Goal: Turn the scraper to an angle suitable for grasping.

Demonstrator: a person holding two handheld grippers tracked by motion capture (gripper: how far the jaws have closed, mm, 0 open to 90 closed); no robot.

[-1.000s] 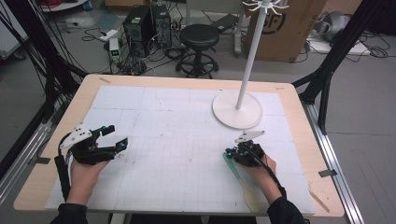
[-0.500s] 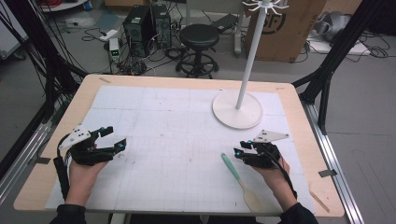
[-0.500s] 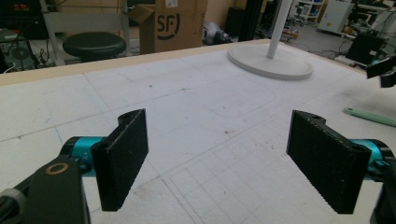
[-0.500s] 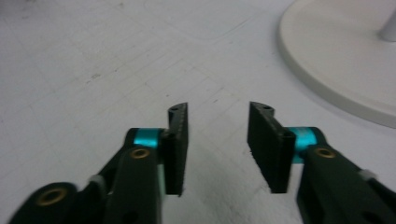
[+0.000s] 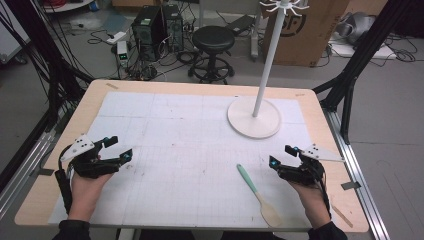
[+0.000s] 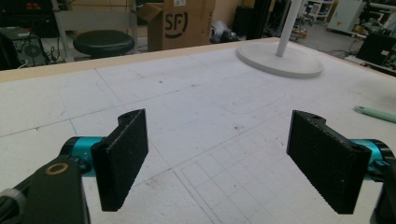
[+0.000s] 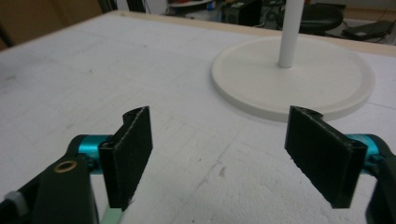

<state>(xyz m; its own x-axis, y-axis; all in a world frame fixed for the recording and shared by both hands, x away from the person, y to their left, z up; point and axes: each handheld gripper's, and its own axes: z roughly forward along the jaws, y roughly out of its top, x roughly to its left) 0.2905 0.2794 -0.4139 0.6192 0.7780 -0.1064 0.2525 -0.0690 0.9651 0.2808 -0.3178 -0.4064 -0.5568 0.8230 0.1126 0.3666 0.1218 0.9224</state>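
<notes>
Right tool [image 5: 282, 156]: jaws spread wide, nothing between them, having just been opening; a second ago they were pinched on the spatula's handle, now they stand off to its right, apart from it, with the hand shifted toward the desk's right edge. In the right gripper view a sliver of pale green shows under the left jaw. Spatula [image 5: 257, 187]: mint-green handle, pale wooden blade, lying flat on the white gridded mat [image 5: 175, 150], handle end pointing up-left, blade near the front edge of the desk [image 5: 310, 100]; earlier it sat partly under the right hand, now it lies fully exposed. Its green handle tip shows at the right edge of the left gripper view [image 6: 375, 113]. Left tool [image 5: 119, 148]: jaws spread, empty, resting near the mat's left side, place unchanged from the earlier frames. White stand [image 5: 254, 117]: round base and upright pole on the far right of the mat, well apart from the spatula, unmoved.
</notes>
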